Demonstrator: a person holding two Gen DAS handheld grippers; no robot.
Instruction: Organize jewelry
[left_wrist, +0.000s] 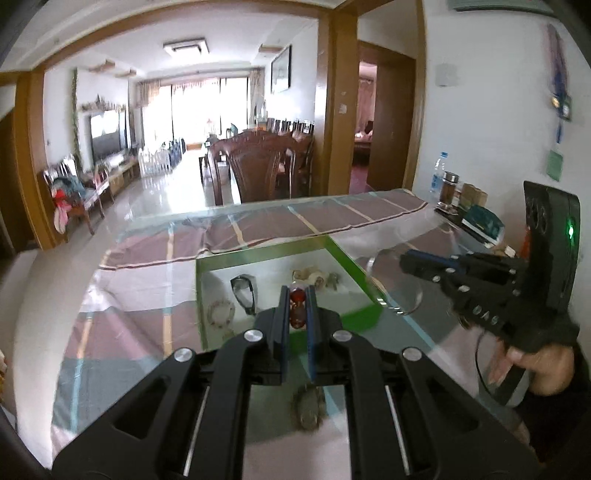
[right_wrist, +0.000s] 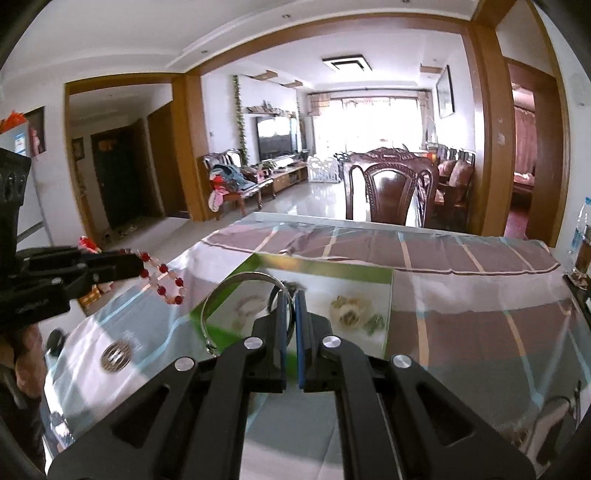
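Nearest to us, our left gripper (left_wrist: 297, 308) is pinched almost closed on a red bead bracelet (left_wrist: 296, 308), and our right gripper (right_wrist: 290, 314) is nearly closed on the edge of a silver bangle (right_wrist: 221, 295); both pieces hang above the glass tabletop (left_wrist: 147, 288), not yet set down. Just beyond the fingertips lies the green-rimmed tray (left_wrist: 201, 295), which already holds a pale beaded bracelet (left_wrist: 221, 312), a dark bangle (left_wrist: 243, 293) and a cream cluster of jewelry (left_wrist: 314, 277). To do this step well, we judge each piece should be carried over a bare patch of the tray floor, lowered until it nearly rests, and only then released, so that the beads do not tangle with the pieces lying there and the bangle does not roll off the rim. The two grippers are near each other, so we would lower one at a time. The left view hides most of the bracelet between the fingers, showing a bead or two; the right view shows its whole red and pink loop dangling from the left gripper's tip. That view also shows a round metal grille-like disc (right_wrist: 115, 355) on the near left of the table. Farther off, a wooden chair (right_wrist: 391, 192) stands at the far edge of the table, with a bright living room behind.
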